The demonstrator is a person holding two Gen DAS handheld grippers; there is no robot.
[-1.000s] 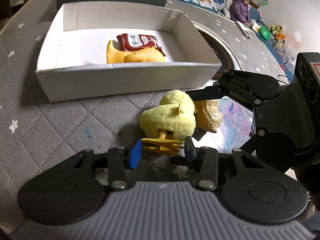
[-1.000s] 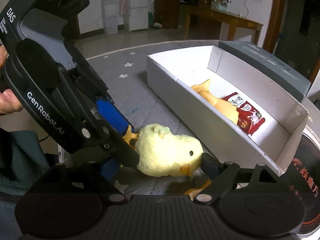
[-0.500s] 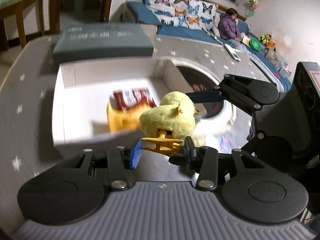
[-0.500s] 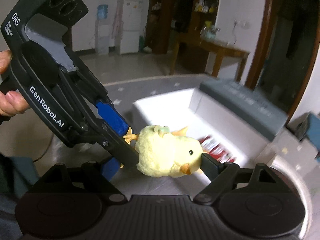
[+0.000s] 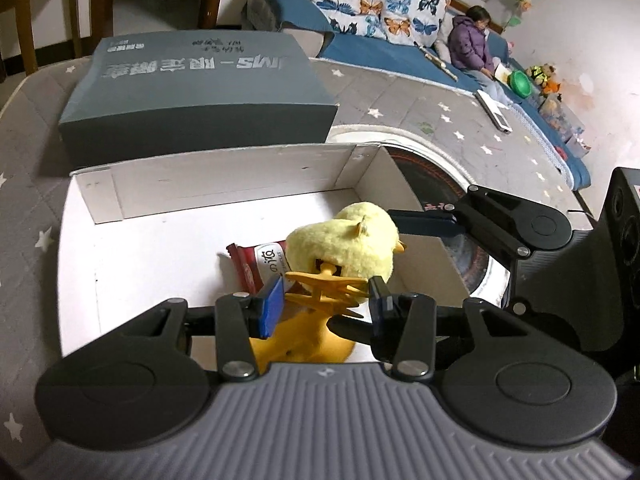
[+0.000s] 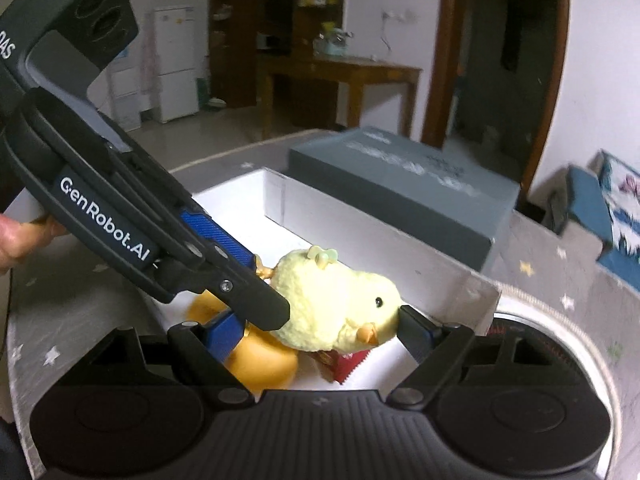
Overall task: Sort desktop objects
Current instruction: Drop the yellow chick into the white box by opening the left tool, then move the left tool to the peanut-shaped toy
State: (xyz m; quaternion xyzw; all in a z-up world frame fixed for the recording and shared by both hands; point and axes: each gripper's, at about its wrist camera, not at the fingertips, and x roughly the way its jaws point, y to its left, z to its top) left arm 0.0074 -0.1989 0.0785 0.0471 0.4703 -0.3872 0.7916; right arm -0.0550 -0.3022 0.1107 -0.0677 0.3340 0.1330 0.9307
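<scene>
A yellow plush chick [image 5: 344, 246] hangs in the air above the open white box [image 5: 208, 184]. My left gripper [image 5: 326, 306] is shut on its orange feet [image 5: 324, 290]. My right gripper [image 6: 320, 326] is shut on its body, one finger at the tail and one at the head; the chick's face [image 6: 376, 308] shows in the right wrist view. Inside the box lie a red snack packet [image 5: 260, 266] and an orange-yellow toy [image 5: 304, 340], right under the chick.
A grey-blue lidded box [image 5: 200, 92] stands behind the white box. A round dark plate with white rim [image 5: 436, 184] lies to the right on the grey starred tablecloth [image 5: 32, 128]. A sofa with a seated person [image 5: 472, 46] is beyond.
Both grippers lifted the chick off the tablecloth and carried it forward over the white box. The beige toy that lay beside it is out of view.
</scene>
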